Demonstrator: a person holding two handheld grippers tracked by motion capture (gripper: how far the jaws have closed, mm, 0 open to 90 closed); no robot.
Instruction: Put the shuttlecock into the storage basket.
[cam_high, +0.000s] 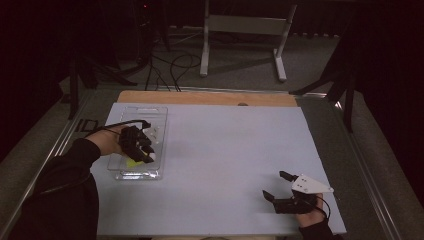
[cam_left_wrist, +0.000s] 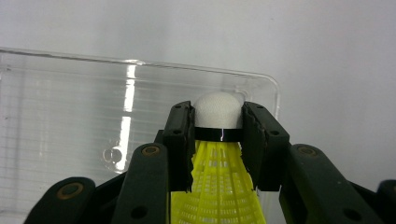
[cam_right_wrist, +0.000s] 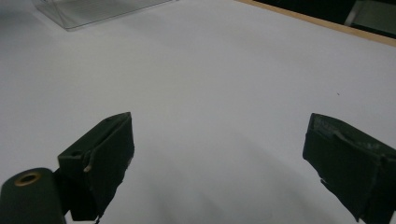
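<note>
Left gripper view: the left claw (cam_left_wrist: 218, 140) pinches a yellow shuttlecock (cam_left_wrist: 217, 179) by its white cork, over the clear tray (cam_left_wrist: 70, 102). Judged step: placing it. Next, lower and release. The right claw (cam_right_wrist: 219, 163) rests spread on the surface (cam_right_wrist: 224, 70), near right.

One yellow plastic shuttlecock with a white rounded cork and a black band (cam_left_wrist: 217, 140) is here. One clear rectangular plastic tray (cam_high: 155, 112) lies beneath that shuttlecock; in the high view small white pieces inside the tray, beside the shuttlecock, are too blurred to count. There are two black two-jaw grippers: the left gripper (cam_high: 140, 145) at the tray, around the shuttlecock, and the right gripper (cam_high: 278, 185) well apart from the tray. One pale blue table (cam_high: 225, 150) carries the tray.
</note>
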